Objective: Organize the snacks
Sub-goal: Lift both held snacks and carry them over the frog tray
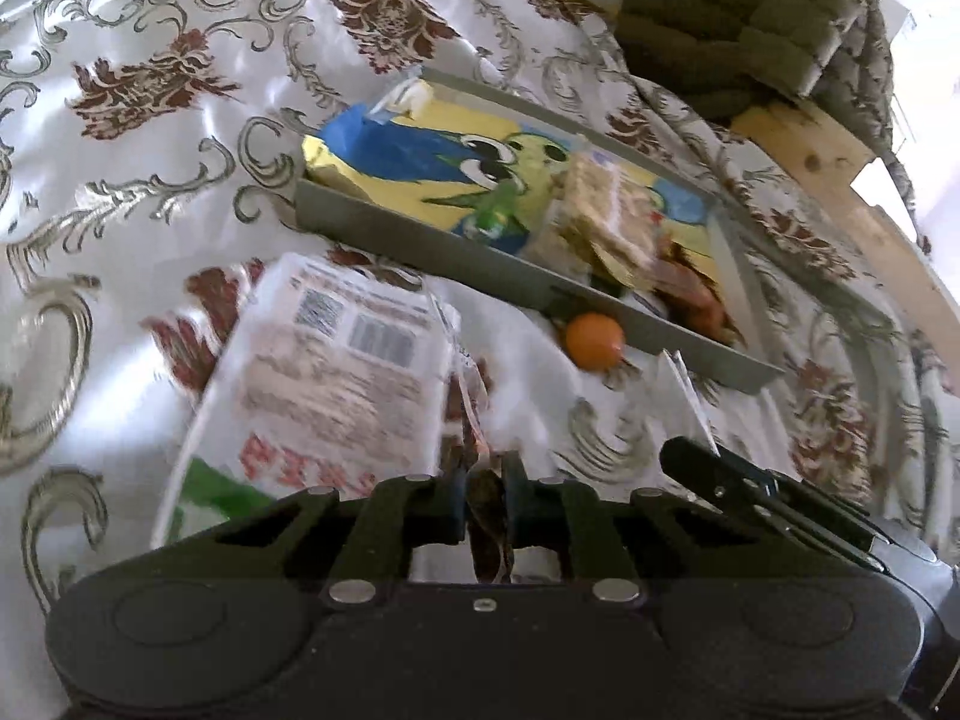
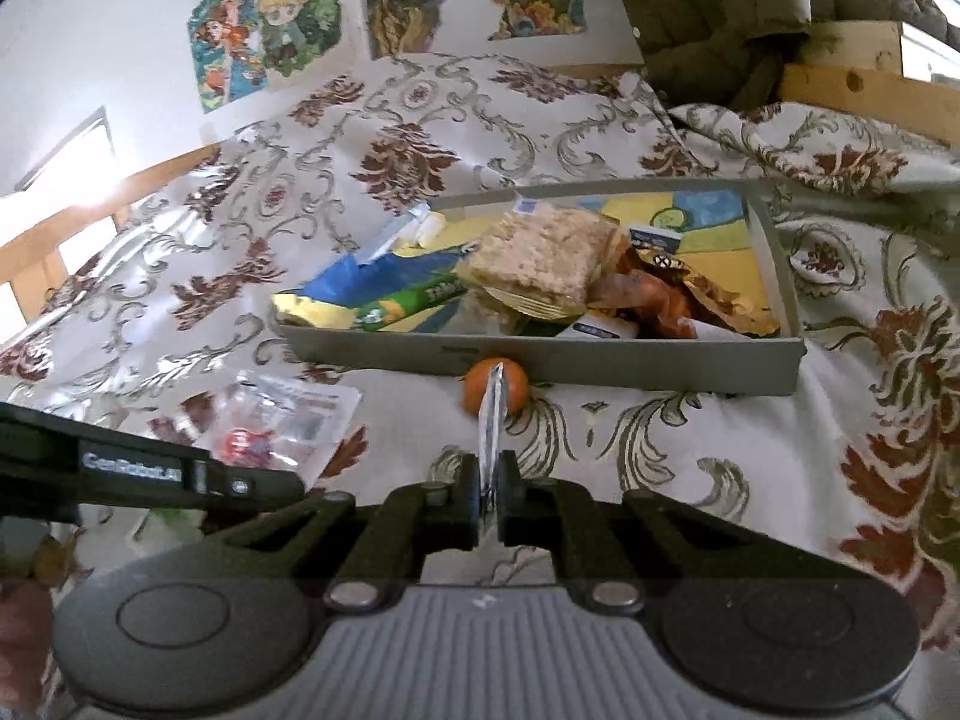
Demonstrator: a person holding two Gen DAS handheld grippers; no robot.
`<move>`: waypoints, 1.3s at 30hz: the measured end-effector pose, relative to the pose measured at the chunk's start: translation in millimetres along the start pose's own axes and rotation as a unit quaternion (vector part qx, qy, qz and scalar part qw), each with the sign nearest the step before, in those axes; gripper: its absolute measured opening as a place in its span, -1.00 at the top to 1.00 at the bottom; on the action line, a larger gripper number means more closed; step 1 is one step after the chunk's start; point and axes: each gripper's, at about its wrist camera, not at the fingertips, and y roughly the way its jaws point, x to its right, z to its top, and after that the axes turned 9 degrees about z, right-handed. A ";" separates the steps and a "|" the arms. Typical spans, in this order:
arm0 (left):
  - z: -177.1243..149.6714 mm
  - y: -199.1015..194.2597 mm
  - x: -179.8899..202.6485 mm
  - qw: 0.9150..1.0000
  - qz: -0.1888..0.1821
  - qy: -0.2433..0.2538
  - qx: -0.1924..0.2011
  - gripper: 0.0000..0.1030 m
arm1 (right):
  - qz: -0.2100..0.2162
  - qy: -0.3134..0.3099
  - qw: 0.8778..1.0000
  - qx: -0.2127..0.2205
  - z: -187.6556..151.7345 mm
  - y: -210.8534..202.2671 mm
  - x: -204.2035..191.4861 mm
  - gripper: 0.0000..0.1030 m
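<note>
While my left jaws (image 1: 483,495) pinch the bag (image 1: 336,360) by its edge, my right jaws (image 2: 489,501) squeeze a thin packet (image 2: 492,414) so both can go in the box (image 2: 540,357), which already holds snacks. An orange (image 2: 480,393) sits beside it.

White wall (image 2: 90,30) with cartoon posters (image 2: 270,30), floral satin cloth (image 1: 180,60) over the surface, olive quilted jacket (image 2: 720,0), wooden frame (image 2: 870,84), bright window glare (image 2: 72,180)
</note>
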 end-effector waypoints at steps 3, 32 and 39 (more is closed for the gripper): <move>-5.3 -9.3 6.7 1.000 -0.010 -0.005 0.000 0.78 | -0.003 -0.010 1.000 0.013 0.5 -16.5 -3.5 0.89; 133.9 22.1 40.3 0.993 -0.074 0.064 0.067 0.78 | -0.083 0.007 0.987 0.138 73.1 -11.1 45.8 0.89; 168.7 68.4 60.3 0.988 -0.096 0.099 0.071 0.78 | -0.130 -0.007 0.983 0.133 72.6 17.1 70.7 0.88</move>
